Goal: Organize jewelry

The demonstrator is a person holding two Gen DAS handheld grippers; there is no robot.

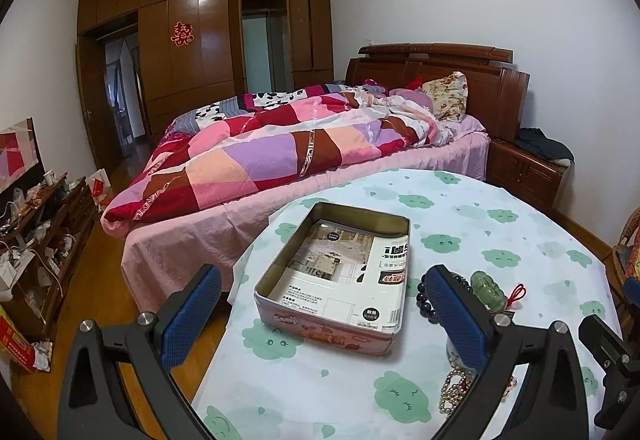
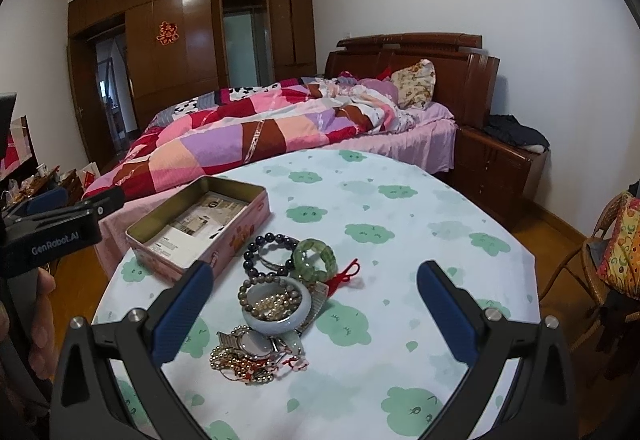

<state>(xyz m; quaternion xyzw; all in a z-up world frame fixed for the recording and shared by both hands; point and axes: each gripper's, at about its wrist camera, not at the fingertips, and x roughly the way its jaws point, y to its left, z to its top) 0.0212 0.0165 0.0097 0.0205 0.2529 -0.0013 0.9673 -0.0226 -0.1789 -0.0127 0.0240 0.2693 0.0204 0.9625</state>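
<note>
Nearest the right claw (image 2: 312, 304), whose jaws stand wide apart and hold nothing, lies the jewelry heap: a tangle of small gold beads (image 2: 236, 364) and a metal-band watch (image 2: 250, 342) at the near end, then a pale jade bangle (image 2: 276, 306) with a pearl strand inside it and a grey bead bracelet draped on its rim. Beyond those sit a green stone bracelet (image 2: 314, 260) and a dark bead bracelet (image 2: 270, 254), touching each other. The heap runs away from the camera, between the two fingers but closer to the left one, so the right claw is the nearer one and would only need to drop forward and slightly left.

Past the heap, to its left, stands the open pink tin (image 2: 200, 228), lined with printed paper and holding no jewelry (judging by that, sorting has barely started). Its long side runs away and to the right.

The left claw (image 1: 322, 312) is also spread open and empty, hovering with the tin (image 1: 336, 272) squarely between its fingers. That view shows the tin's whole floor, which the right view foreshortens; but its right finger hides most of the heap, leaving only bits of beads and the green bracelet (image 1: 486, 286). Both rest on the cloud-print counter (image 2: 400, 224), with the bed (image 2: 280, 128) behind.
</note>
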